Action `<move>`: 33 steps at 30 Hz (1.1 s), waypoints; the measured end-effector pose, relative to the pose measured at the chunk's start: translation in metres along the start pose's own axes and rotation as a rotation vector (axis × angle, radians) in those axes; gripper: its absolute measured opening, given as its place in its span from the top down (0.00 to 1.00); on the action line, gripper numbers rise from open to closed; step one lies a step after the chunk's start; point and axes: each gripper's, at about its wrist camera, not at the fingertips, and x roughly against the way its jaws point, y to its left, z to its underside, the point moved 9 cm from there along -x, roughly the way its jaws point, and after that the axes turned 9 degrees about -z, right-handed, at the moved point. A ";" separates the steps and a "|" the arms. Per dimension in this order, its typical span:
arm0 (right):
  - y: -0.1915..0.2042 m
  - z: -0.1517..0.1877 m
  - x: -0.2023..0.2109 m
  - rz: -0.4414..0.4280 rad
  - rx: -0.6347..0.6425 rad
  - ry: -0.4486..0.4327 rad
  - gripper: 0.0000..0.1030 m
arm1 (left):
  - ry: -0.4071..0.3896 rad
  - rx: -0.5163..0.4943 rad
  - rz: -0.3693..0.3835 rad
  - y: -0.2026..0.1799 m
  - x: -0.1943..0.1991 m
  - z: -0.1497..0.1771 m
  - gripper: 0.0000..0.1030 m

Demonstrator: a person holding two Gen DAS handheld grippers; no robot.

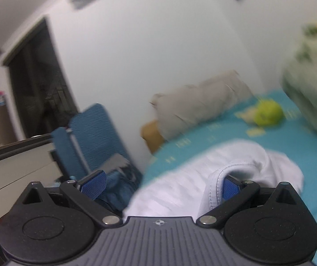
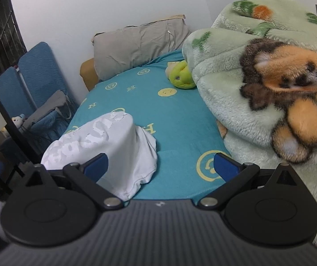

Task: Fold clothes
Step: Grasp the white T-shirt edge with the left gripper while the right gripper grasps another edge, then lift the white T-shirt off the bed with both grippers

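White garment bunched on teal bed sheet.

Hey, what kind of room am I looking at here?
Most likely a bedroom: a bed with a teal smiley-print sheet, a grey pillow against the wall, and a fluffy green blanket heaped beside a white garment.

Seen from the left wrist, the left gripper has a grey ribbed plastic housing with a small round crosshair mark at its front edge. Either side of that housing sit black round discs, black link arms with silver rivets, and blue textured finger pads. The right gripper matches: a dark ribbed housing, black discs, and smooth blue fingertips.
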 end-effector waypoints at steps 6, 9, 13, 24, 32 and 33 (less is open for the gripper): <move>0.026 0.012 -0.002 -0.049 0.058 0.013 0.00 | 0.003 0.092 -0.035 0.050 0.009 -0.022 0.00; 0.052 0.017 -0.013 -0.104 0.092 0.040 0.00 | 0.022 0.128 -0.032 0.065 0.012 -0.023 0.00; 0.094 0.033 -0.041 -0.177 0.174 0.085 0.00 | 0.027 0.133 -0.023 0.073 0.012 -0.023 0.00; 0.059 0.026 -0.095 -0.008 0.070 0.019 0.00 | 0.154 0.168 -0.034 0.072 -0.006 0.008 0.00; 0.034 -0.026 -0.036 0.088 0.017 -0.286 0.00 | 0.200 0.084 0.069 0.028 -0.006 0.032 0.00; 0.034 -0.028 -0.034 0.093 0.021 -0.299 0.00 | 0.202 0.063 0.079 0.022 -0.004 0.035 0.00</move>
